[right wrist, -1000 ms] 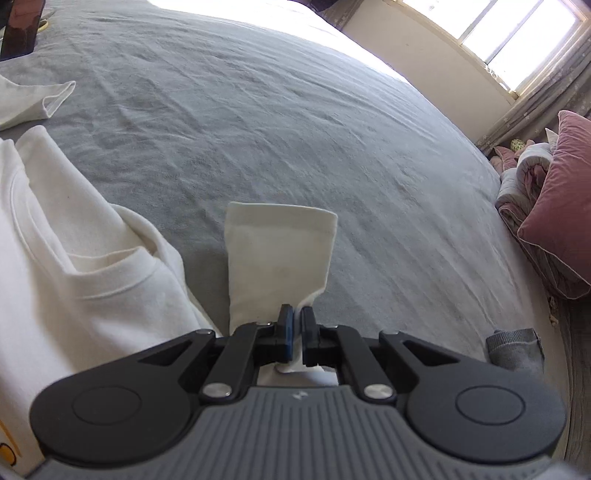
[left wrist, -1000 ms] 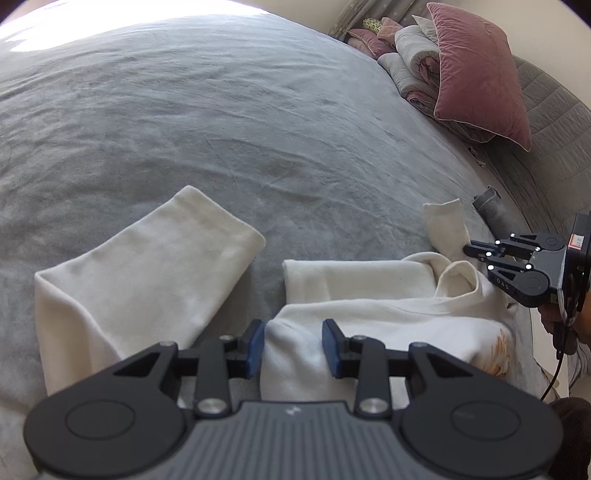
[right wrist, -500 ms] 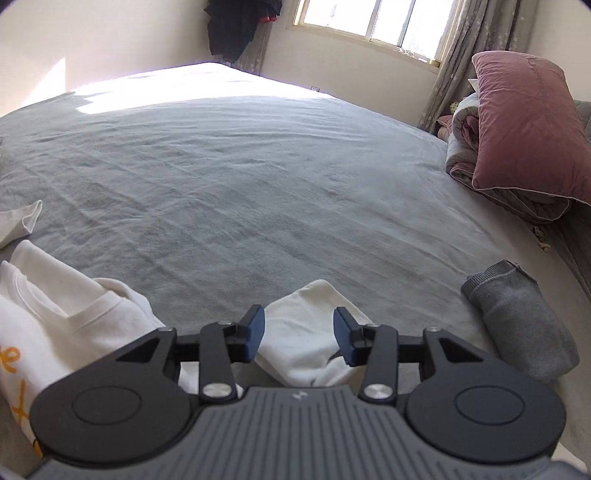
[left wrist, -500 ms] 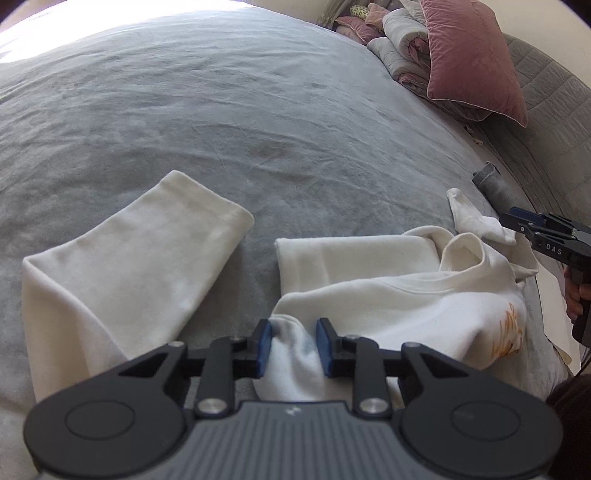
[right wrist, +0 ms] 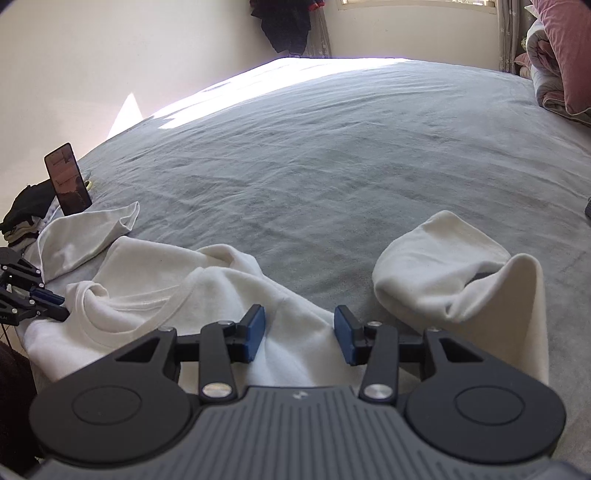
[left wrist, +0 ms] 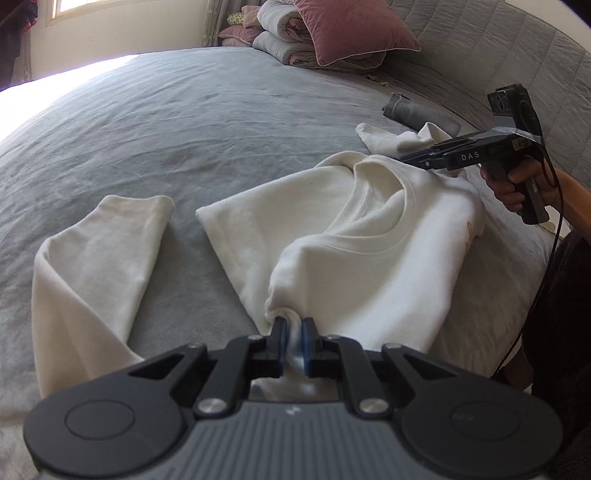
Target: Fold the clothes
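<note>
A cream long-sleeved sweatshirt (left wrist: 369, 229) lies rumpled on the grey bed, collar up. My left gripper (left wrist: 291, 338) is shut on a bunched fold of its shoulder fabric, pulling it into a ridge. One sleeve (left wrist: 96, 258) lies flat to the left. The other sleeve (right wrist: 454, 273) is folded over at the right in the right wrist view. My right gripper (right wrist: 299, 332) hovers open just above the sweatshirt (right wrist: 207, 295) near the right shoulder, nothing between its fingers. It also shows in the left wrist view as the right gripper (left wrist: 424, 160), held by a hand.
The grey bedspread (right wrist: 332, 155) stretches far ahead. A folded grey garment (left wrist: 417, 112) lies near the padded headboard (left wrist: 480, 55). Pink pillow and rolled blankets (left wrist: 332, 33) sit at the far corner. A phone (right wrist: 68, 179) stands at the bed's left edge beside dark clothes (right wrist: 26, 206).
My left gripper has closed on the sweatshirt's shoulder fold and lifted it. My right gripper let go of the sleeve, opened wide and moved over to the shoulder.
</note>
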`<action>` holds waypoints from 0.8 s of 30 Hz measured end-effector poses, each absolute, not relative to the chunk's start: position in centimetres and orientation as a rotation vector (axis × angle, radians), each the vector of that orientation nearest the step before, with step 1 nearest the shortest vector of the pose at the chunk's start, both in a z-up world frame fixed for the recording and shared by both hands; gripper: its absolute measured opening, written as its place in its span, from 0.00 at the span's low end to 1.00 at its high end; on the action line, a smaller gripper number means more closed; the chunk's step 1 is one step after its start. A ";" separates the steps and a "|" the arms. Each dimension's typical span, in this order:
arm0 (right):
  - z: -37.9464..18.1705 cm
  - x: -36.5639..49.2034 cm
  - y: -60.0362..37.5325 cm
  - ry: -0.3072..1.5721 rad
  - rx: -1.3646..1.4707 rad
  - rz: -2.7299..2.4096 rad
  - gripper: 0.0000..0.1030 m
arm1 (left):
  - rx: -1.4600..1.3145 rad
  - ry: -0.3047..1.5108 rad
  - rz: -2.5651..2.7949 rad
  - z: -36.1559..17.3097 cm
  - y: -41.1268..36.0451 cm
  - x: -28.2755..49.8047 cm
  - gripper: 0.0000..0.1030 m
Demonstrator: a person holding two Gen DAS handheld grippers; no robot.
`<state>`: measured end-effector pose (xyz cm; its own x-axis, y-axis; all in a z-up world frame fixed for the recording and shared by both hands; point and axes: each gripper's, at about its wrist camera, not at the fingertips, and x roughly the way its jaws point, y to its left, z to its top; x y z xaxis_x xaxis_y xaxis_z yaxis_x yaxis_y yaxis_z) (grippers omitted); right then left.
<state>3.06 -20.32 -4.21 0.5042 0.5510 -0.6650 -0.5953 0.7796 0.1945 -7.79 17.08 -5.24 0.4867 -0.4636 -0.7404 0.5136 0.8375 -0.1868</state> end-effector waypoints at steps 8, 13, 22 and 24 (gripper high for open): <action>-5.4 0.9 -20.3 0.751 -0.194 0.708 0.45 | -0.004 0.943 -0.652 -4.9 18.4 -7.4 0.15; -5.5 1.0 -20.3 0.742 -0.199 0.702 0.47 | -0.104 0.908 -0.607 -4.1 20.1 -7.0 0.39; -4.0 2.9 -21.5 0.722 -0.078 0.682 0.47 | -0.313 0.933 -0.545 -5.0 21.4 -5.2 0.39; -4.4 3.1 -21.0 0.739 -0.093 0.696 0.47 | -0.317 0.959 -0.530 -5.6 21.0 -5.0 0.38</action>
<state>3.05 -20.96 -4.37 0.5278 0.5503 -0.6470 -0.6132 0.7739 0.1581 -4.96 20.97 -5.61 0.4620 -0.5588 -0.6887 0.2861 0.8289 -0.4807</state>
